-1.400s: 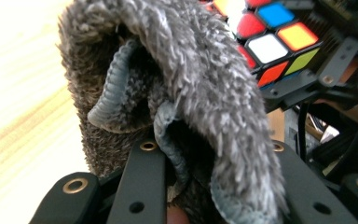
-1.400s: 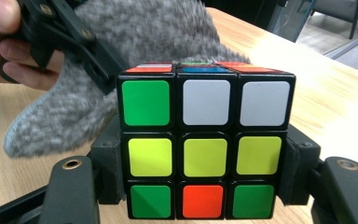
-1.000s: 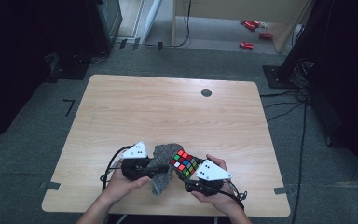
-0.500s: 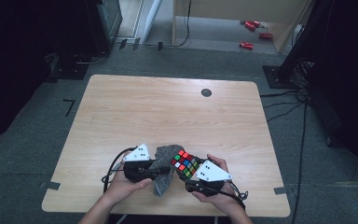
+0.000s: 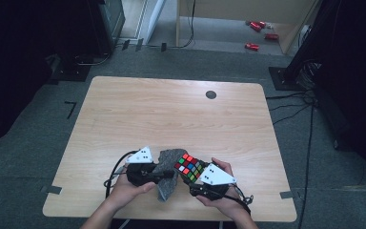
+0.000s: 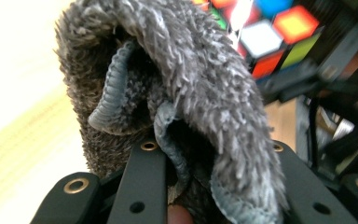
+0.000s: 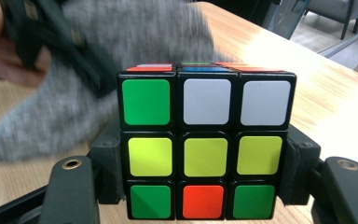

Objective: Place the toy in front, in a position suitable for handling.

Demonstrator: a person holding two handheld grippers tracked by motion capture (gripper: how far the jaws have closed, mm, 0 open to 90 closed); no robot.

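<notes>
Now the wipe is on — left tongs [image 5: 169, 174] pinch the cloth [image 5: 166, 179] against the cube [image 5: 189, 167], clamped in the right tongs [image 5: 190, 183] above the worktop's [image 5: 171, 109] near edge. Next — probably rub another face, gently.

The cube [image 7: 206, 147] is a colour puzzle, three by three, with black edges; the face toward the right gripper view shows green, white, white on top, three yellow in the middle, and green, red, green below. It sits squarely between that gripper's pads, off the table's near edge. The cloth [image 6: 191, 93] is grey and shaggy with a ribbed hem, bunched and folded over, pinched at its lower end. In the high view the cloth [image 5: 167, 174] lies just beside the cube [image 5: 189, 167], seemingly touching it.
</notes>
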